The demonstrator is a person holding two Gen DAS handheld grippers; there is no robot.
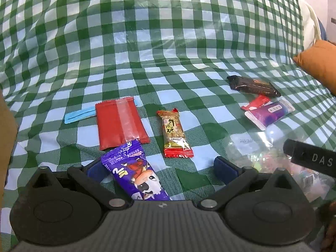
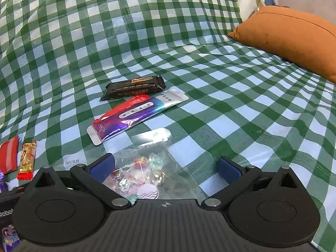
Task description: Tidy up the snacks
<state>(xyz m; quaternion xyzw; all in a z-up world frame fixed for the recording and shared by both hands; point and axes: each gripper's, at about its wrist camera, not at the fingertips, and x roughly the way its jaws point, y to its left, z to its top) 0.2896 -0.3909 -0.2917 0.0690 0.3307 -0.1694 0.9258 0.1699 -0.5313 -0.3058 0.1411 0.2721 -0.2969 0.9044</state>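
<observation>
Between our left jaws: the purple snack packet (image 1: pixel 134 172) lies on the green checked cloth (image 1: pixel 168 42), its near end running under the left gripper (image 1: pixel 161 167), close to the left pad and well clear of the right one.
Left jaws: we see them spread wide, gripping nothing.
Ahead of the left jaws: a red sachet (image 1: pixel 120 122) just beyond the purple packet's far tip, a nougat bar (image 1: pixel 175 134) beside it, both apart from the pads.
Between our right jaws: a clear bag of sweets (image 2: pixel 140 170) lies flat on the cloth, nearer the left pad; we cannot tell if that pad touches it.
Right jaws: the right gripper (image 2: pixel 166 167) stands fully open, holding nothing.
Beyond the right jaws: a foil pouch (image 2: pixel 134 115), then a dark wrapped bar (image 2: pixel 134 89) touching its far side.
Far right: an orange cushion (image 2: pixel 294 40) on the cloth.
</observation>
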